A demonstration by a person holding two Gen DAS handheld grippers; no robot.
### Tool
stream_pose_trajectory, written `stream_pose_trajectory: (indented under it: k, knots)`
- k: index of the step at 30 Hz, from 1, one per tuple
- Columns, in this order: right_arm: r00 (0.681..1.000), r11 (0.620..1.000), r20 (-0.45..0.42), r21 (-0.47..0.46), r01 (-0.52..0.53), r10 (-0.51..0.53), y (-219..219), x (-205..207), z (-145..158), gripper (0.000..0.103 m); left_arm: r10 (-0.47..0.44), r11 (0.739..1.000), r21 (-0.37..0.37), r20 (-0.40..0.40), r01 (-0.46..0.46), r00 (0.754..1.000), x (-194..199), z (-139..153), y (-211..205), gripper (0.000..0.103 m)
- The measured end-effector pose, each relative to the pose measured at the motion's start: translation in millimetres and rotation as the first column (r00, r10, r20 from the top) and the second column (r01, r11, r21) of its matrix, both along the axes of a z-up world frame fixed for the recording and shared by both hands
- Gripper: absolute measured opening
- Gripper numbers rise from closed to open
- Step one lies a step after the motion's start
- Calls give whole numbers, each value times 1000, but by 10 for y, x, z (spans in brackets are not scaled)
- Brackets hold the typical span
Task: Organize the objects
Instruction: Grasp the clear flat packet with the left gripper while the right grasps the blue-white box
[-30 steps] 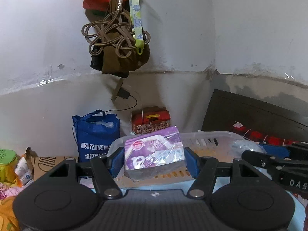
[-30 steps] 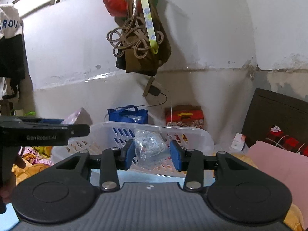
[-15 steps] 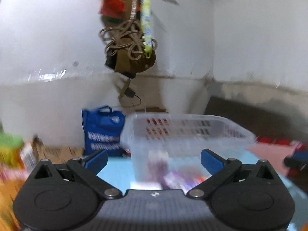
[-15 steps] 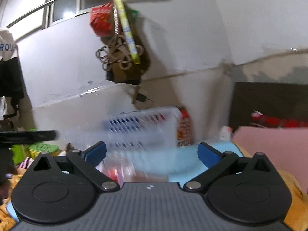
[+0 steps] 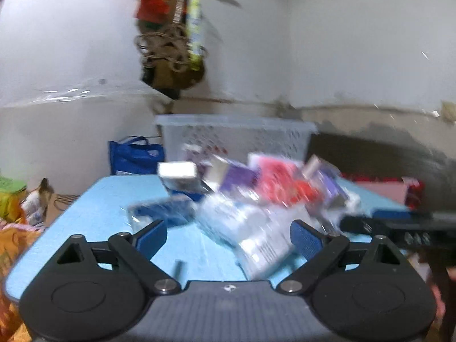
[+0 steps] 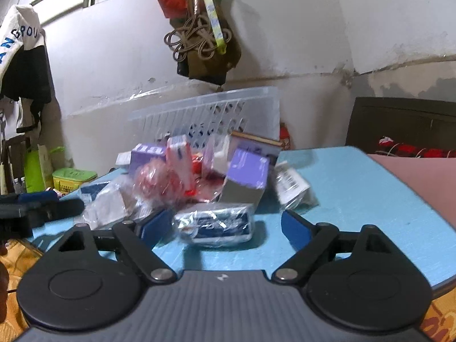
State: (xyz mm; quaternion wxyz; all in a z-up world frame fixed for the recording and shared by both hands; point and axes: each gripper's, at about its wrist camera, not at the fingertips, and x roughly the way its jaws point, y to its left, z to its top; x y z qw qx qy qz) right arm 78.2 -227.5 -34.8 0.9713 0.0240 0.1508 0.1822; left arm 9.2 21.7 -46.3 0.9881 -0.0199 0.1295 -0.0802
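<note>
Handling of the wrapped packet [image 6: 214,223] nearest the right hand-held gripper [image 6: 226,228]

Both hand-held grippers are open and empty, the jaws having just closed slightly; the left hand-held gripper [image 5: 229,235] faces the blurred pile of packets [image 5: 256,193] on the near table [image 6: 356,188], before the basket [image 6: 211,114]. The packet is judged light, soft and slippery in film; a grip across its short sides is advised

packets [image 6: 199,176] on table [image 6: 356,188], basket [image 6: 205,114] behind

Both grippers dropped their packets and sank toward the pile [image 6: 199,182].
</note>
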Motion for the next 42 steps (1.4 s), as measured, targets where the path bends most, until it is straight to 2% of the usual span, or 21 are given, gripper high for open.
stream_pose_trajectory:
  k: [3, 6, 9, 11, 19, 29, 39, 42]
  knots:
    - [1000, 1000, -1, -9, -11, 11, 30, -29, -77, 88, -13, 999, 31, -19, 14, 1000, 26, -101, -88, 94]
    - [1000, 999, 11, -44, -21, 21, 105, -50, -105, 86, -13, 998, 53, -32, 15, 999, 84, -150, -146, 85]
    - [1000, 998, 9, -66, -19, 19, 165, -46, -139, 79, -34, 997, 62, -41, 36, 999, 118, -174, -196, 68]
    - [1000, 998, 8, -66, -16, 17, 161, -41, -144, 69, -44, 996, 72, -47, 47, 998, 113, -187, -220, 50]
    - [1000, 1000, 11, -20, -19, 19, 10, -125, -142, 68, -18, 999, 47, -39, 19, 999, -23, -171, -133, 49]
    - [1000, 1000, 12, 3, -7, 7, -127, -211, -55, 68, 67, 998, -6, -24, -67, 997, -132, -39, 180, 49]
    - [1000, 1000, 30, 15, 3, -3, -270, -259, 92, 68, 80, 997, -18, -3, -80, 997, -140, 129, 290, 46]
    - [1000, 1000, 6, 15, 4, -4, -295, -180, 86, 68, 73, 997, -16, -12, -73, 997, -84, 132, 283, 46]
